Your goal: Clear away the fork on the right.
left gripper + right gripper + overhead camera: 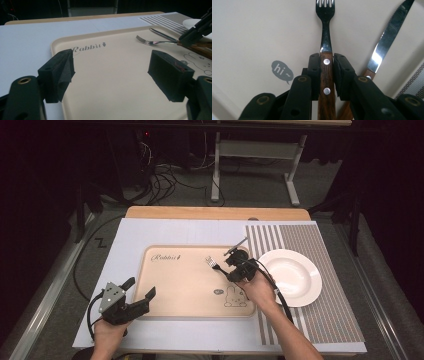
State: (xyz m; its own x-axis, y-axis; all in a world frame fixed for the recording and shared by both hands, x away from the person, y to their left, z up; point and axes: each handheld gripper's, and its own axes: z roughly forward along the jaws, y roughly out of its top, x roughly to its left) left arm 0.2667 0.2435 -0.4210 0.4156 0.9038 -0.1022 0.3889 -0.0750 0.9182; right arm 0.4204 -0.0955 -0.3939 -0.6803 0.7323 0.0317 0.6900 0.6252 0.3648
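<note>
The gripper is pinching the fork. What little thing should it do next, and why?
Probably lift the fork a little off the tray. The right gripper has its jaws shut on the fork's wooden handle, so the grip looks ready. The knife lies close beside it, so going straight up seems safest. The left gripper waits open.

**Both grippers low, right one clamped, left one gaping**

My right gripper [234,261] sits out ahead of my right hand [255,287], forearm coming in from the lower right, jaws pinched tight on a thin handle and pointing away from me toward the left. My left gripper [139,289] rests low at the near left, hand [107,330] under it, jaws spread wide with nothing between them.
</note>
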